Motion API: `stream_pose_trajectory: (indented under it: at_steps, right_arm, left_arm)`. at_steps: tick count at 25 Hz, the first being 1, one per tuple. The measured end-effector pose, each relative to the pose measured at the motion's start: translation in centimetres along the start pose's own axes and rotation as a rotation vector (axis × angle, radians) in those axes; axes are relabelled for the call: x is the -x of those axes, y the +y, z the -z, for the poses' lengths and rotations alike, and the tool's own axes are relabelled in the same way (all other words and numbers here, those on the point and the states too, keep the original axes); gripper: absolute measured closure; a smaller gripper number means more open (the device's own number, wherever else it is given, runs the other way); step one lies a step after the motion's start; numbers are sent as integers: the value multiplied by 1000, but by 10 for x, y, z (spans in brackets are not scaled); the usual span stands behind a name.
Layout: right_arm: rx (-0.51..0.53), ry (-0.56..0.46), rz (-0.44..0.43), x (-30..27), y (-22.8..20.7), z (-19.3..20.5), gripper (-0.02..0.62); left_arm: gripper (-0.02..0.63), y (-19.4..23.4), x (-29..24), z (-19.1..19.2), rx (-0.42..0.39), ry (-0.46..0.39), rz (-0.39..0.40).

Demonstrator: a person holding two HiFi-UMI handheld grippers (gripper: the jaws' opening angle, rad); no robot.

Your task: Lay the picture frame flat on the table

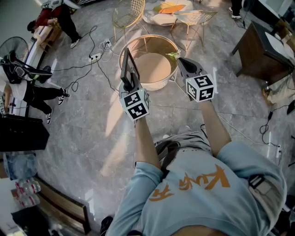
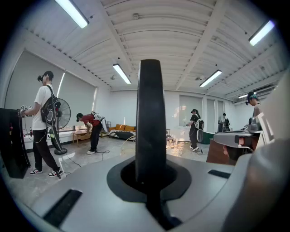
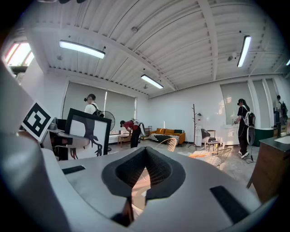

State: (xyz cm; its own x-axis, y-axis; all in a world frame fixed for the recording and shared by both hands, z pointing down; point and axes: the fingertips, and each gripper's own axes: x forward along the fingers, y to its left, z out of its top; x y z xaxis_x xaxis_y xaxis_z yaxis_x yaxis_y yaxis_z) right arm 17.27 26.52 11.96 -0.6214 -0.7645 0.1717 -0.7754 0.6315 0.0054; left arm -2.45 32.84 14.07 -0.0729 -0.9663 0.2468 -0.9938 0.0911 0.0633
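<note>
The left gripper is clenched on the lower edge of the black-bordered rectangular picture frame. The frame stands upright in the air, edge-on to that gripper, in line with the near-left rim of the round tan-topped, wire-sided table. The tabletop lies ahead and below, so the frame probably has to tip forward and down onto it. The right gripper hovers empty by the near-right rim, jaws together

Round worktop, upper centre: top largely open to approach; wire chairs crowd its upper side, power strip on floor at left.
</note>
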Motion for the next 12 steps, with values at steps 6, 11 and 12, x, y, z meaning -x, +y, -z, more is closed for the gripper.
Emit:
stream_pose_trajectory:
  at_steps: [6,11,12]
  right_arm:
    - [-3,-15,9,1,-3,-3,598]
    - [51,1,16,-2,9,-5,597]
    - [60,3,10,-3,13,-5,597]
  left_arm:
    - [580,4,-3,3,12,8,-4]
    - [580,13,0,3,35,-7,-2]
    - [580,15,1,2,41,-12,-2]
